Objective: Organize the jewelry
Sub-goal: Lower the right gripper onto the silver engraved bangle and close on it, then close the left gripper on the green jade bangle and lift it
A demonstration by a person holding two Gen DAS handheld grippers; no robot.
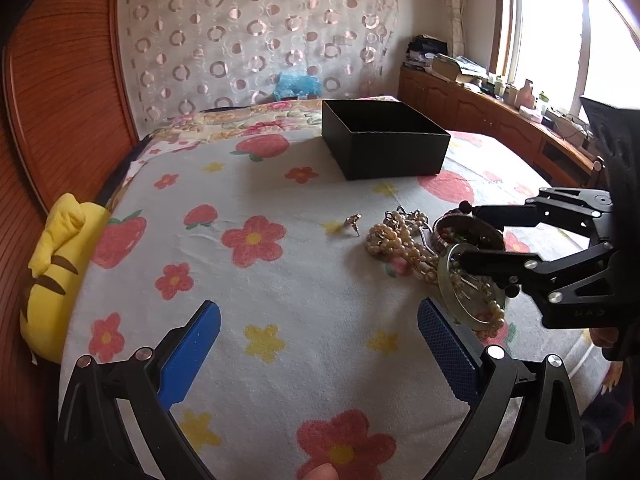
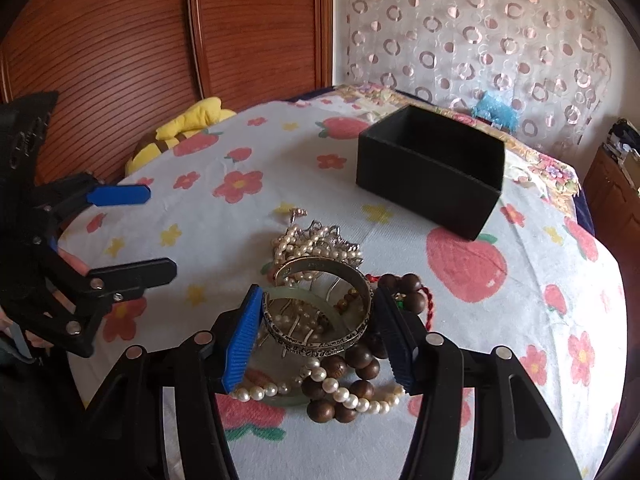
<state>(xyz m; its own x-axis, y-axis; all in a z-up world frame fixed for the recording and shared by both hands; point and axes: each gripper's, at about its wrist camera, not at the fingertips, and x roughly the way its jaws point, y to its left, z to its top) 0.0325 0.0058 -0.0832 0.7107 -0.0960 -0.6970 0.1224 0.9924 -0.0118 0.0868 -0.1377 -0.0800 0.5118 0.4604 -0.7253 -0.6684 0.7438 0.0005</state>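
I have the right gripper (image 2: 318,330) down over the jewelry heap, its ribbed blue fingers (image 2: 240,340) closed against both sides of an engraved silver metal bangle (image 2: 320,320), pads touching the band. Under it lie a smooth pale green jade ring (image 2: 288,398), round dark wooden beads (image 2: 352,376) and strands of glossy pearls (image 2: 256,392), all on the bed (image 1: 280,280), whose soft cover is printed with red and yellow flowers. At about one o'clock from the heap sits a matte black square box (image 2: 432,188), open-topped. The left gripper (image 1: 320,356) hovers with its fingers wide apart, nothing between them. A small gold earring (image 1: 353,222) lies alone at nine o'clock of the pile.
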